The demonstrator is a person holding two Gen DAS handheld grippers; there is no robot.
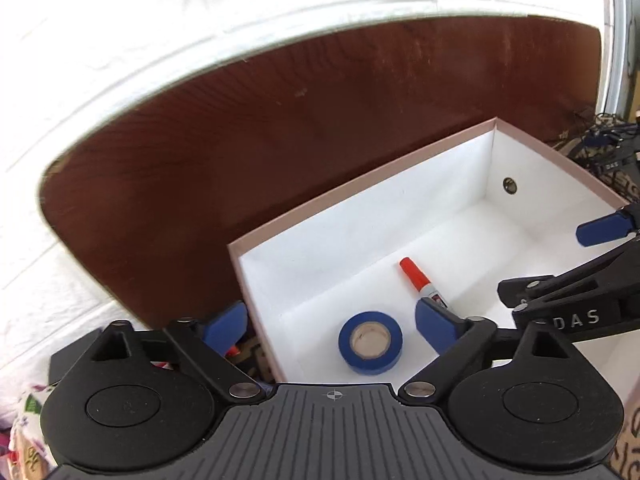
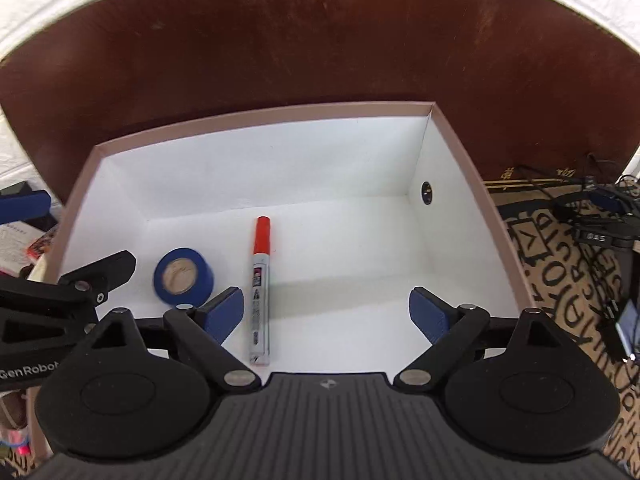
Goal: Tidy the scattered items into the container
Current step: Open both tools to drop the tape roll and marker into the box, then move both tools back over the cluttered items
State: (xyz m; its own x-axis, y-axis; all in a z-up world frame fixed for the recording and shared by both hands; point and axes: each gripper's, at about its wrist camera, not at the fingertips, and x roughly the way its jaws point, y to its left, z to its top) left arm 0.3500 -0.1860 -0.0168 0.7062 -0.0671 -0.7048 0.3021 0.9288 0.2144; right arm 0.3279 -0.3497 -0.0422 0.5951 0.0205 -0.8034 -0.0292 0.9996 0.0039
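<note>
A white box with a pink rim (image 1: 360, 184) (image 2: 256, 118) stands against a brown board. On its floor lie a roll of blue tape (image 1: 370, 343) (image 2: 183, 277) and a marker with a red cap (image 1: 422, 280) (image 2: 261, 288), side by side and apart. My left gripper (image 1: 332, 326) hovers open over the box's left wall, the tape loose below between its blue pads. My right gripper (image 2: 326, 314) stands open above the box floor, the marker lying free just inside its left pad. Each gripper shows at the edge of the other's view.
A brown wooden board (image 1: 280, 120) rises behind the box, with a white wall beyond it. A patterned mat with cables and black devices (image 2: 592, 236) lies to the right of the box. Small colourful items (image 2: 36, 240) lie at the box's left.
</note>
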